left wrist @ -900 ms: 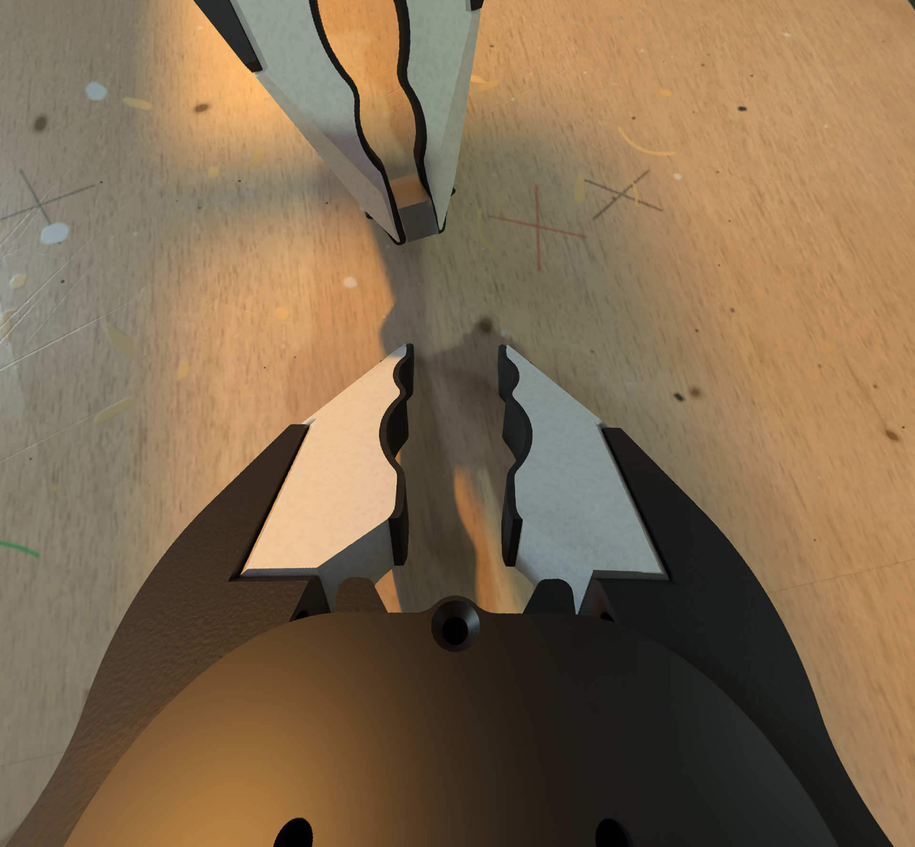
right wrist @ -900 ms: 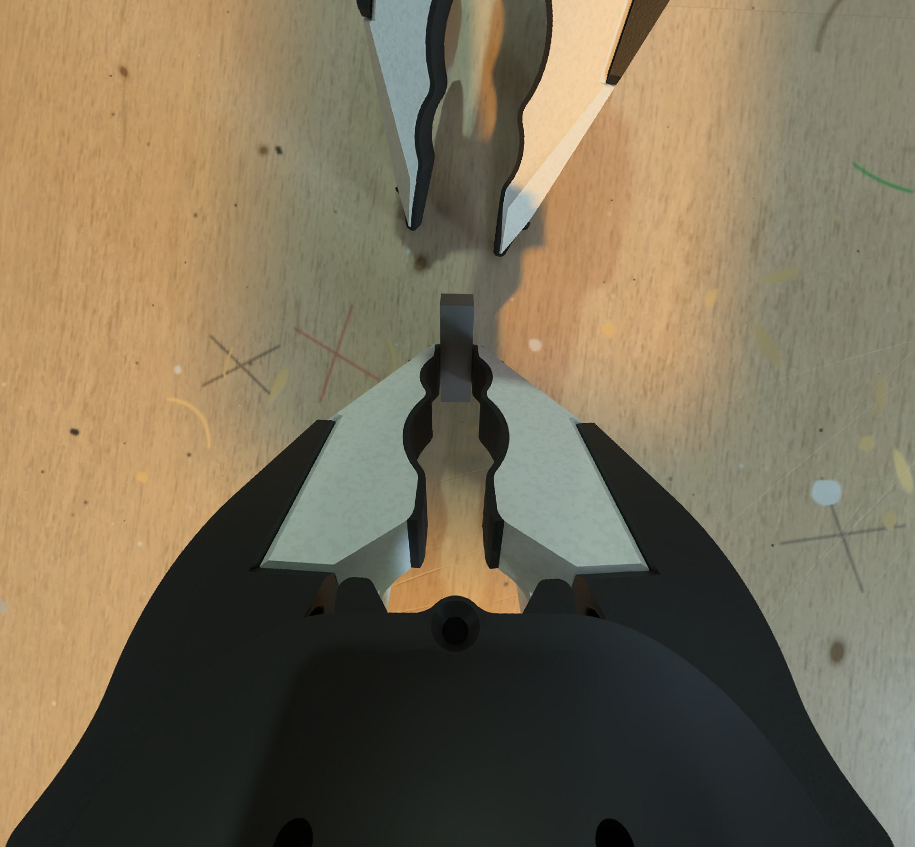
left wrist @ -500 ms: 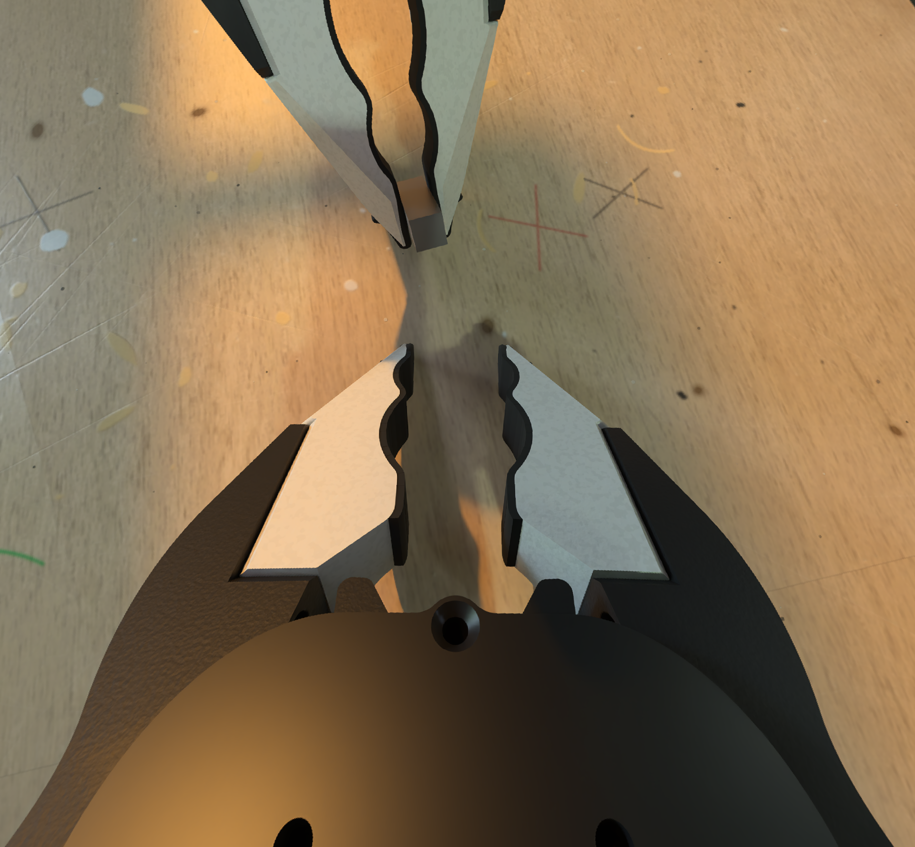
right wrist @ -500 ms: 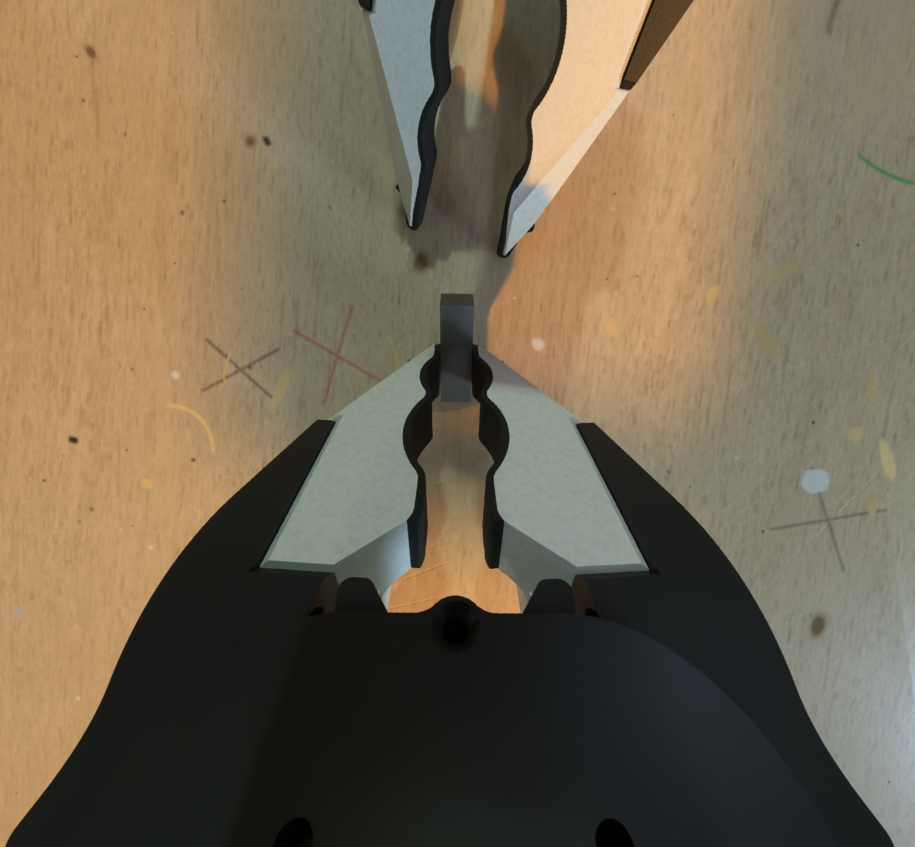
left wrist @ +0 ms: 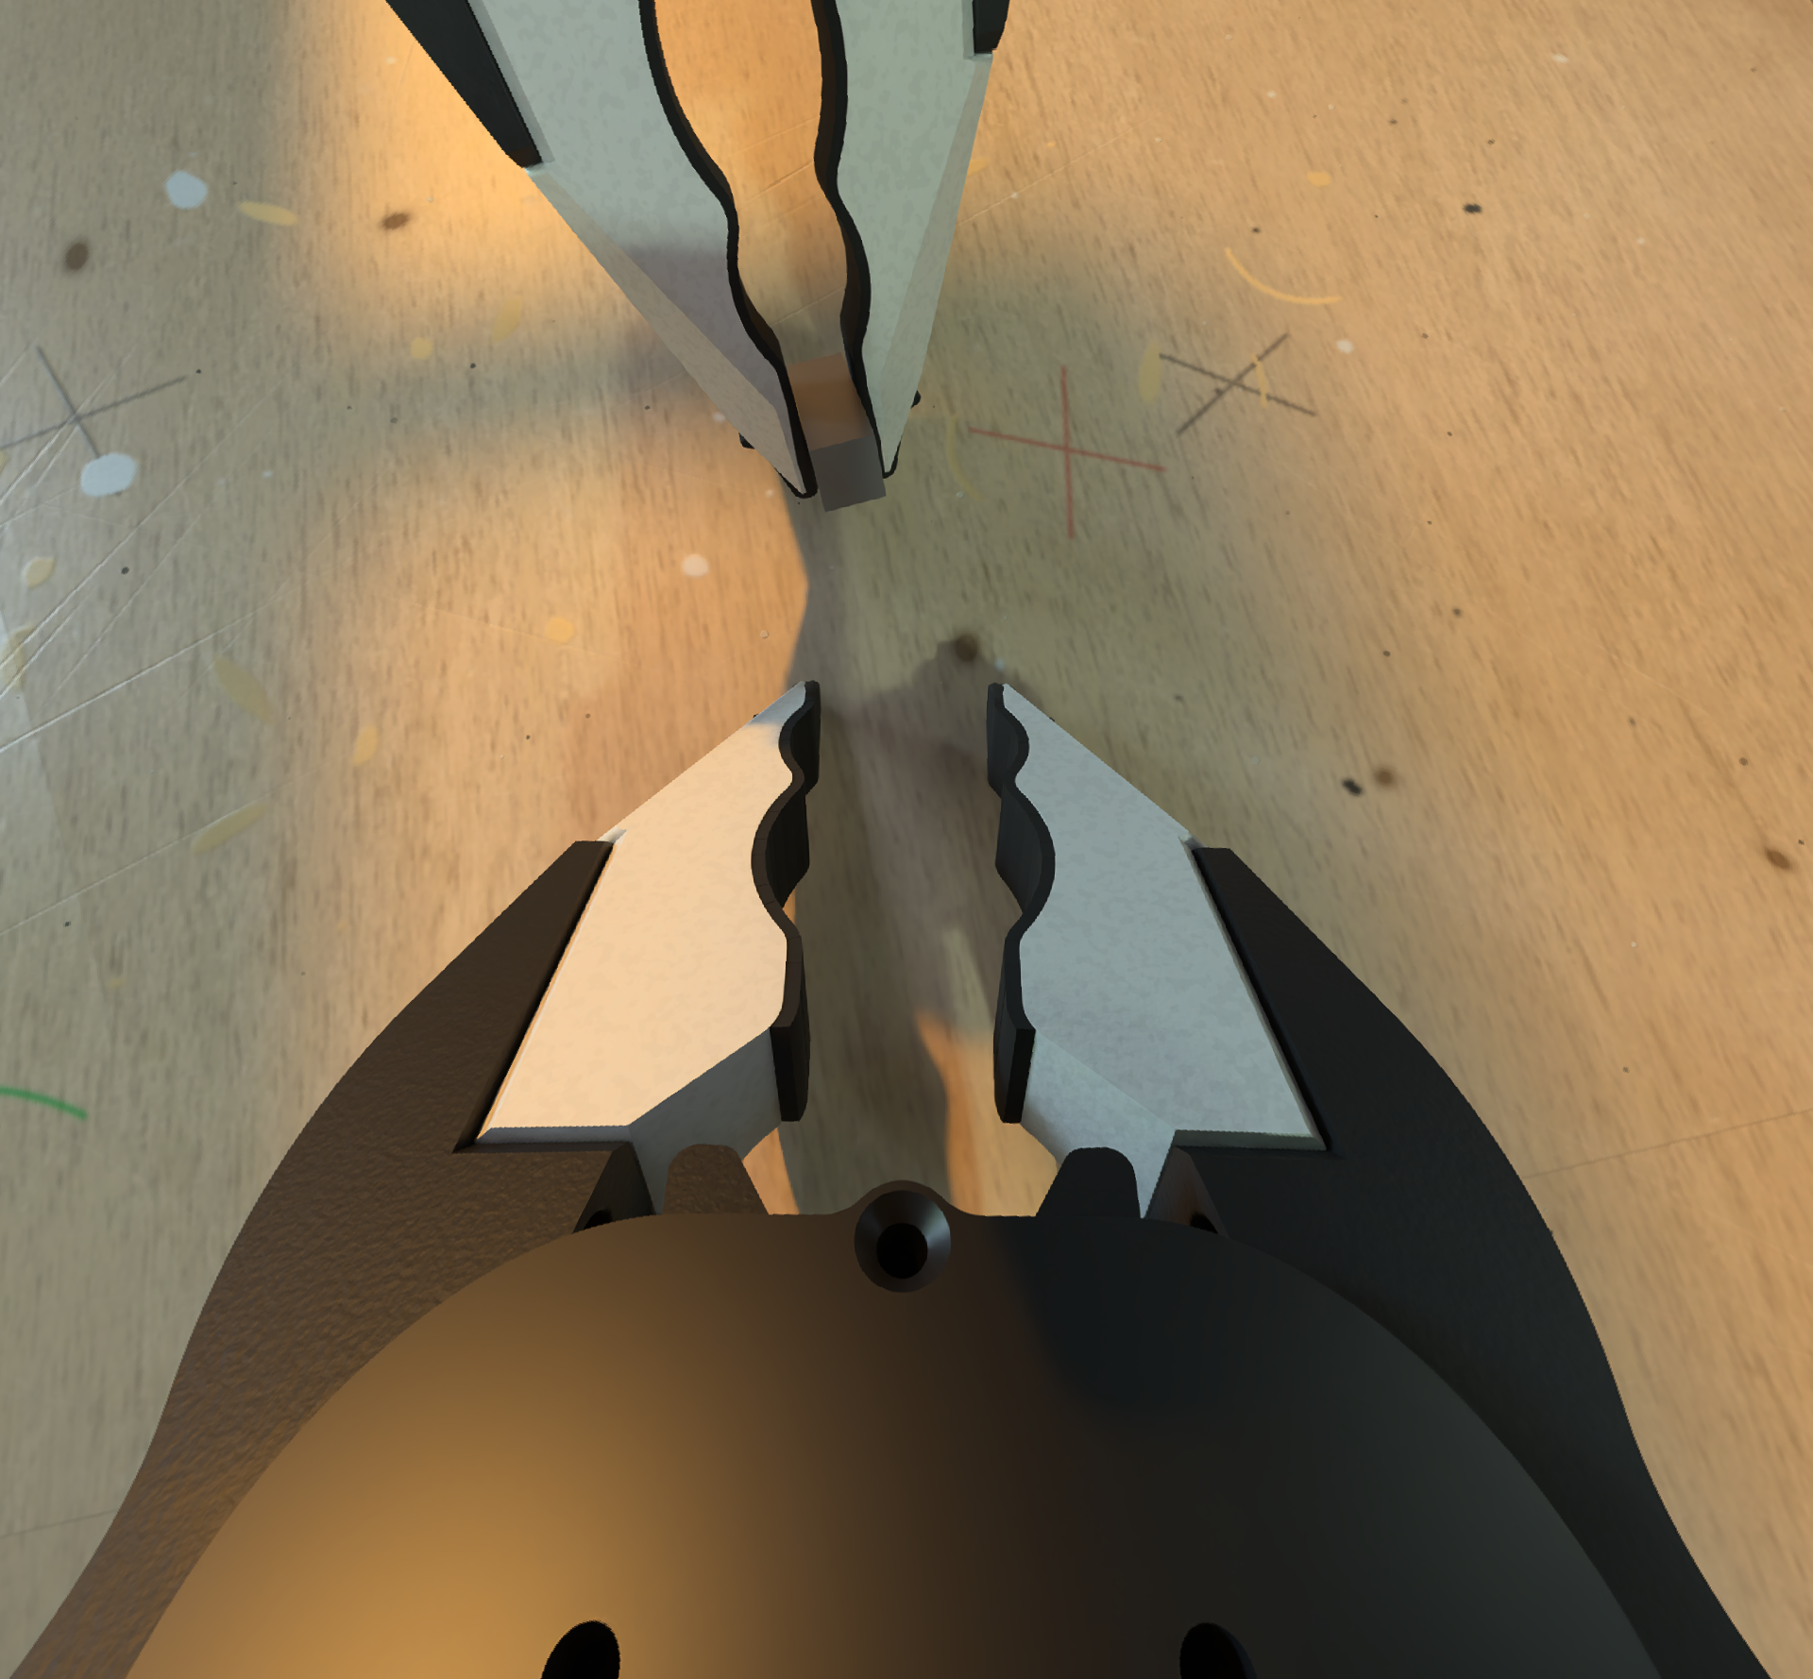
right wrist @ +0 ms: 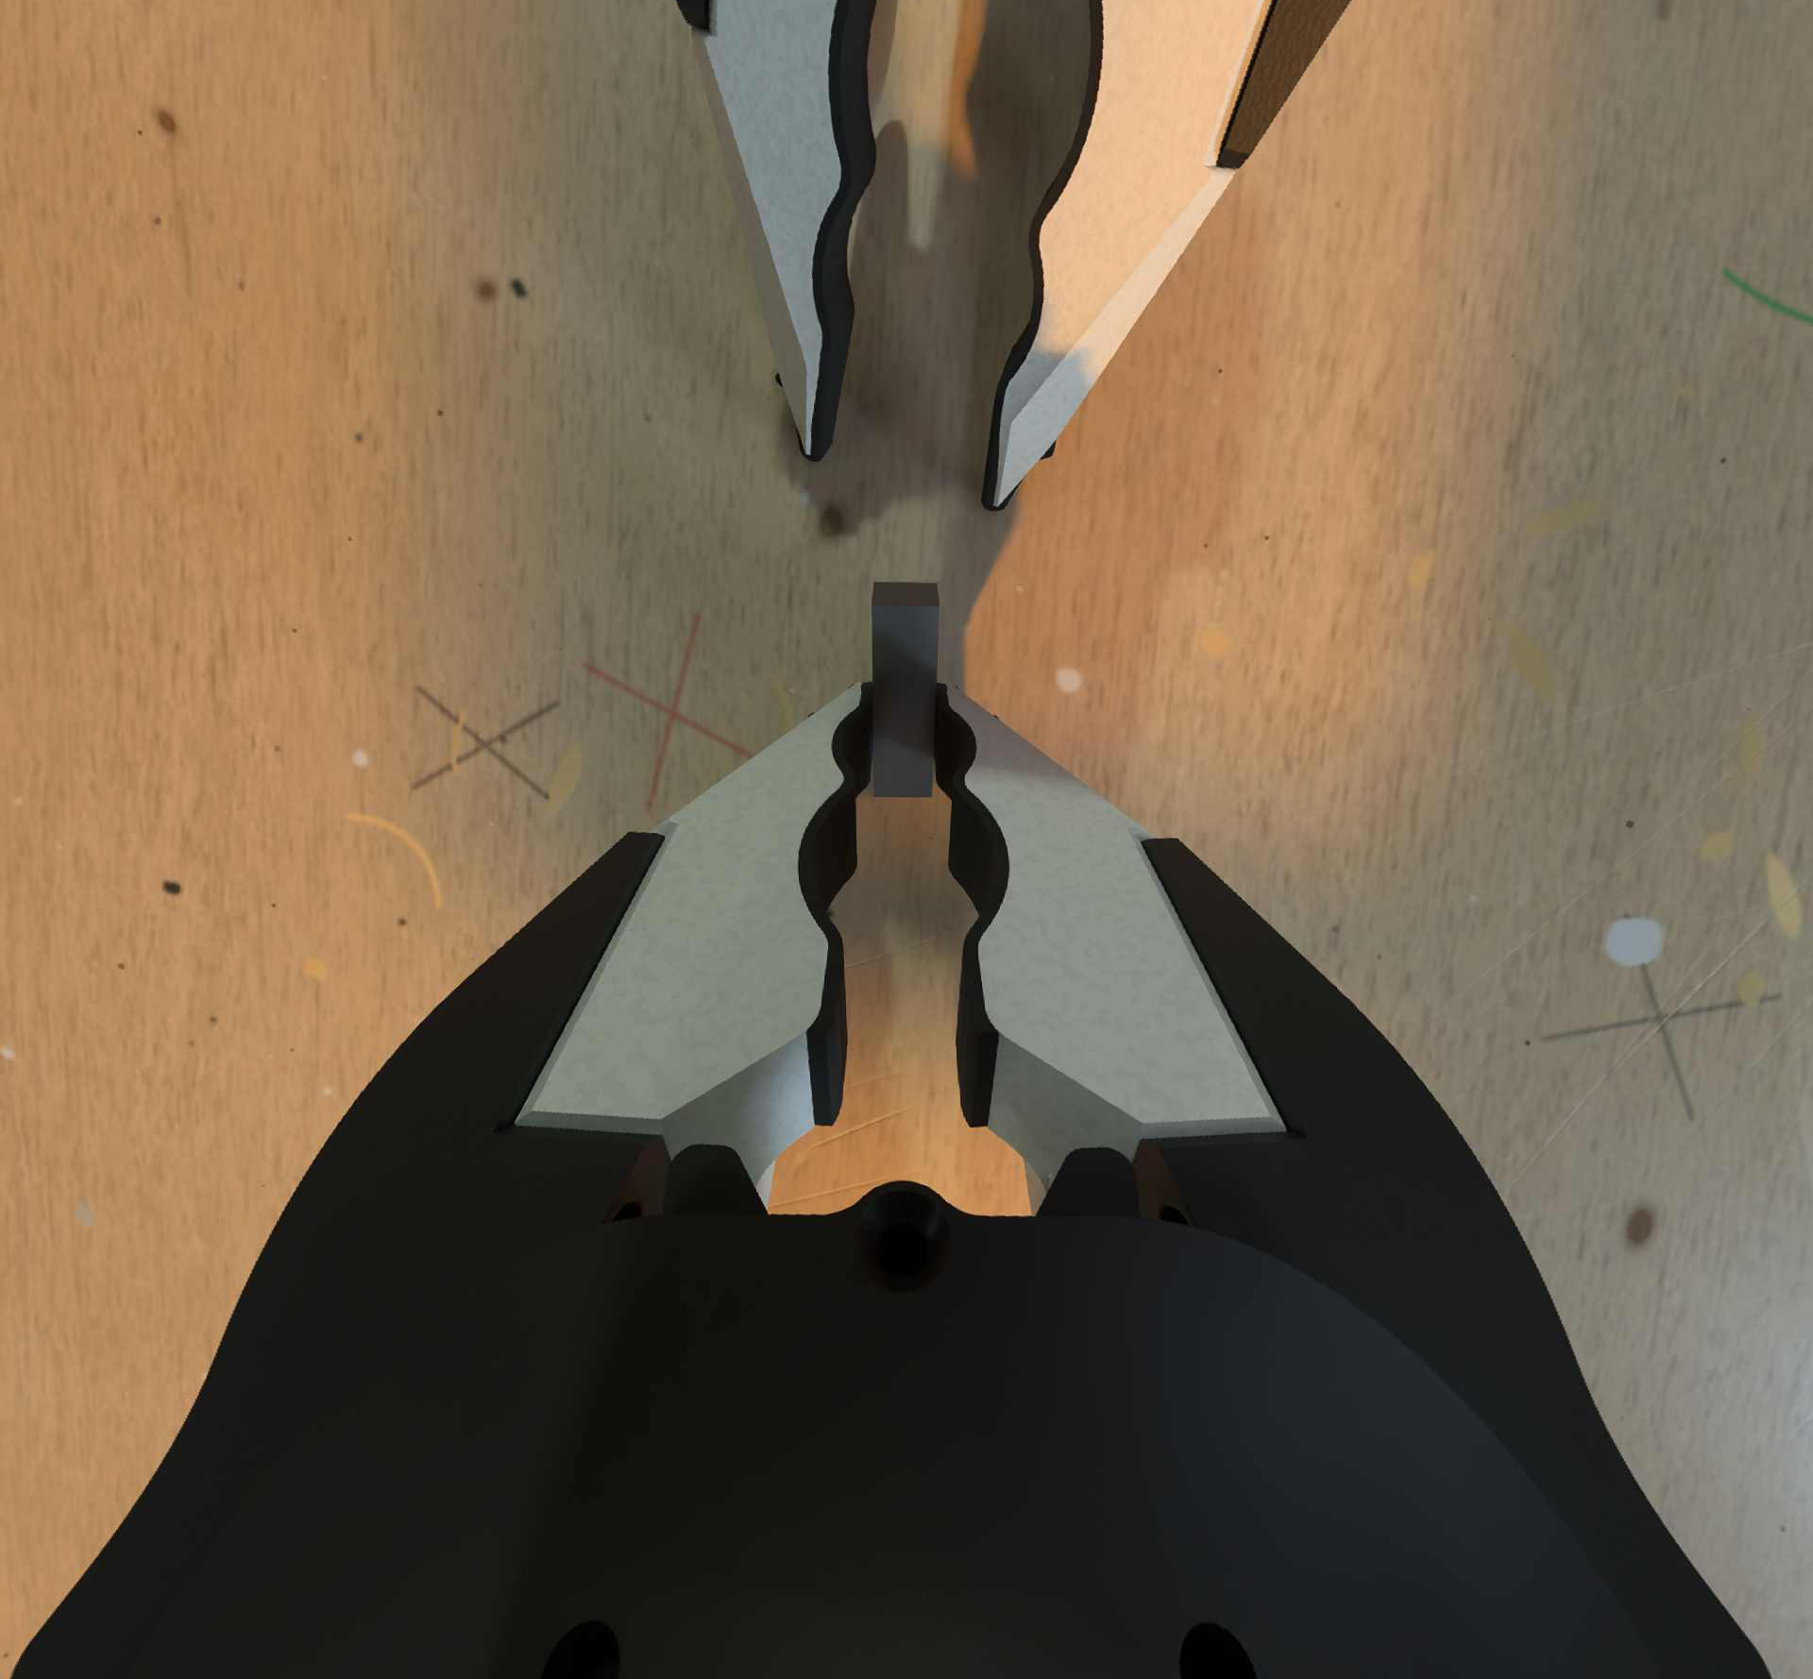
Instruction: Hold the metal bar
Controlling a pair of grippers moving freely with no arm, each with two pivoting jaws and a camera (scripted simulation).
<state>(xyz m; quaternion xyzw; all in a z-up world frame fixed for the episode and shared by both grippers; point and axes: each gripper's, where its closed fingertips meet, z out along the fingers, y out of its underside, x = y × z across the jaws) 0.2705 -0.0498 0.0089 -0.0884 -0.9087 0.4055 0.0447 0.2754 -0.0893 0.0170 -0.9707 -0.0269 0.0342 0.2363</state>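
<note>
The two claws face each other tip to tip over a wooden bench point(right wrist: 294, 356), a short stretch of bare board between them. The right gripper point(right wrist: 903, 700) has its jaws drawn in on the bar point(right wrist: 904, 651), a short grey metal piece of square section. The bar is pinched at the very fingertips, its sides touching both dark pads, and it pokes forward past the tips toward the other claw. Seen from the left wrist view, that same right gripper point(left wrist: 842, 464) comes down from the top of the picture with the bar point(left wrist: 850, 476) showing as a small pale block end wedged between its tips, clear of the bench as far as I can judge. The left gripper point(left wrist: 901, 700) stands partly open, with a plain gap between its wavy pads and nothing in it; only shadowed wood shows through. In the right wrist view the left gripper point(right wrist: 907, 469) hangs from the top with its tips apart, near the bar's free end but not touching it. The bench is scuffed, with pencil crosses point(right wrist: 486, 739), a red cross point(left wrist: 1067, 453), paint flecks and dark knots scattered about.
</note>
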